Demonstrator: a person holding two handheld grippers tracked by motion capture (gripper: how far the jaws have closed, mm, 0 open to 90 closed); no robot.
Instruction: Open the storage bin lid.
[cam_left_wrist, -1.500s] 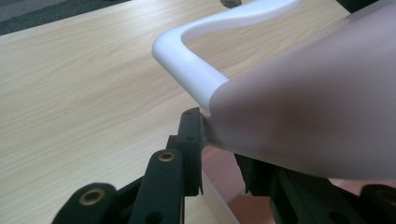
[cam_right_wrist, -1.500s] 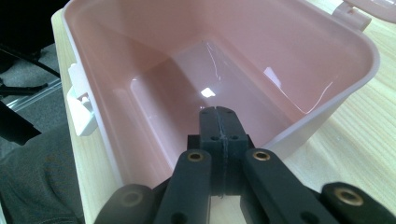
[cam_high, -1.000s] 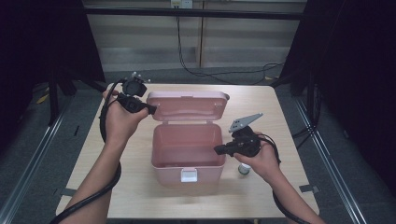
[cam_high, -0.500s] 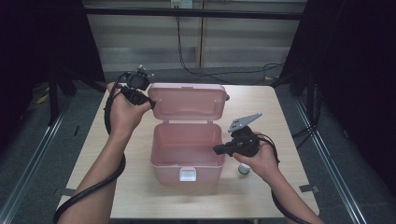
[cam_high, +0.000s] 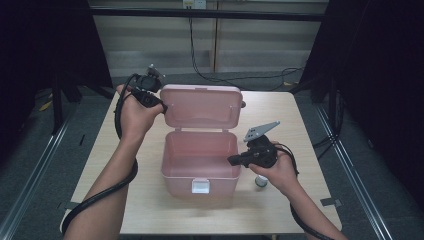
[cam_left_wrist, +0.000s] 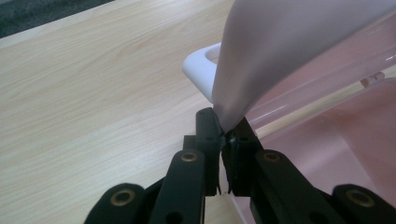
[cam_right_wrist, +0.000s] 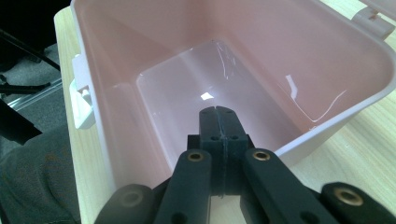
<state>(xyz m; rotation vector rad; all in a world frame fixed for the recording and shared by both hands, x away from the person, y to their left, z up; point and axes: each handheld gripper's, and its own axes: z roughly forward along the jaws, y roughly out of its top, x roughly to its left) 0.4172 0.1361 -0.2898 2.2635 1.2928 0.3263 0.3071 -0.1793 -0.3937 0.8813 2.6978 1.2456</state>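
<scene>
A pink plastic box (cam_high: 200, 165) stands open in the middle of the light wooden worktop (cam_high: 300, 120), its white latch (cam_high: 200, 186) facing me. The lid (cam_high: 202, 106) is tipped up and back behind the box. My left gripper (cam_high: 159, 104) is at the lid's left corner, and my fingers (cam_left_wrist: 209, 135) there are clamped on the thin pink edge of the lid; beyond them in the left gripper view a white handle (cam_left_wrist: 201, 74) sticks out over the wood. My right gripper (cam_high: 234, 160) sits at the box's right wall, its fingers (cam_right_wrist: 209, 130) pressed together on nothing, their tips over the rim and pointing into the bare inside of the box. A small round grey thing (cam_high: 261, 182) lies on the worktop just below my right hand (cam_high: 280, 170); I cannot tell what it is.
</scene>
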